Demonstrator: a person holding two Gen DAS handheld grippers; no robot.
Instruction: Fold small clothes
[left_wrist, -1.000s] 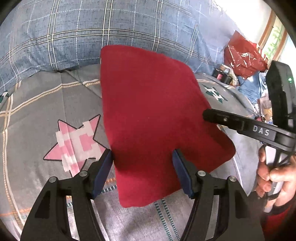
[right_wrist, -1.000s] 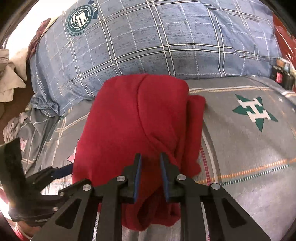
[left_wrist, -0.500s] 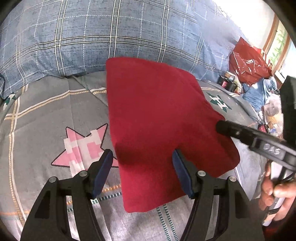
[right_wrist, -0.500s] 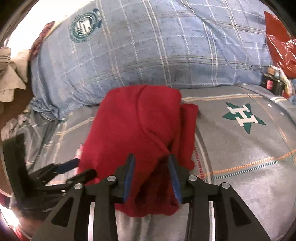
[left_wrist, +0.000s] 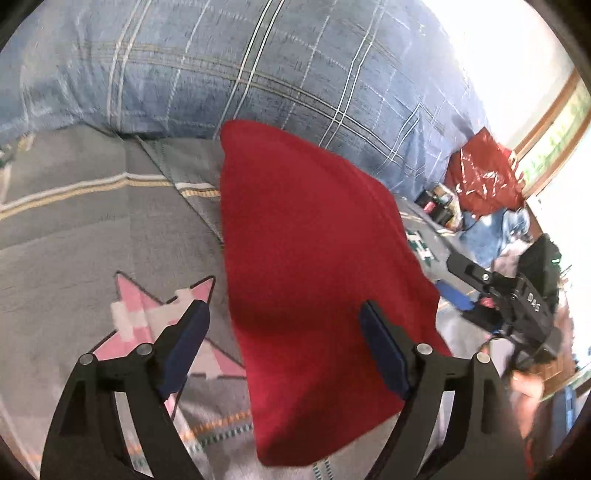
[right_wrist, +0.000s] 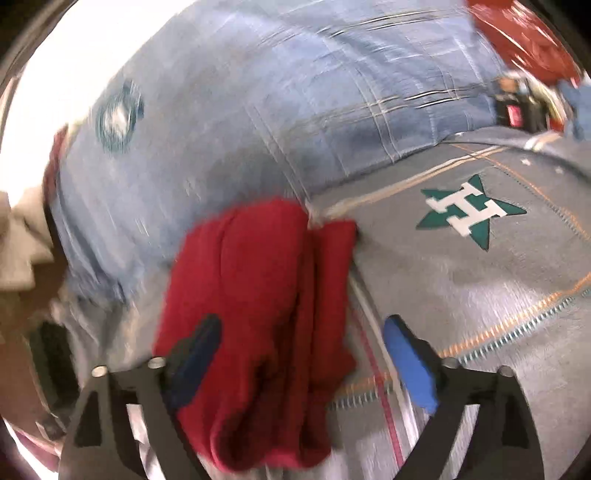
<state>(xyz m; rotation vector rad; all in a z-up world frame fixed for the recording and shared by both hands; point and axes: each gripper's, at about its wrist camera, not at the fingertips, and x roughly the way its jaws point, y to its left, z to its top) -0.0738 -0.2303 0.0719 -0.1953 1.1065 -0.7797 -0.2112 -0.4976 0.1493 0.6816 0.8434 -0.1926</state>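
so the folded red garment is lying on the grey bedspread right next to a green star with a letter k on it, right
Not quite: the letter on the green star is a white H, not a K, as the right wrist view shows. The rest holds: the folded red garment lies on the grey bedspread, with the star just to its right in that view.

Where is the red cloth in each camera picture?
Left wrist view: the red cloth fills the middle, lying flat on the grey bedspread, reaching down between the opening left gripper fingers.
Right wrist view: the red cloth sits low and left of centre, bunched in folds, under the opening right gripper.
Shared landmark: the blue plaid pillow just behind the cloth.
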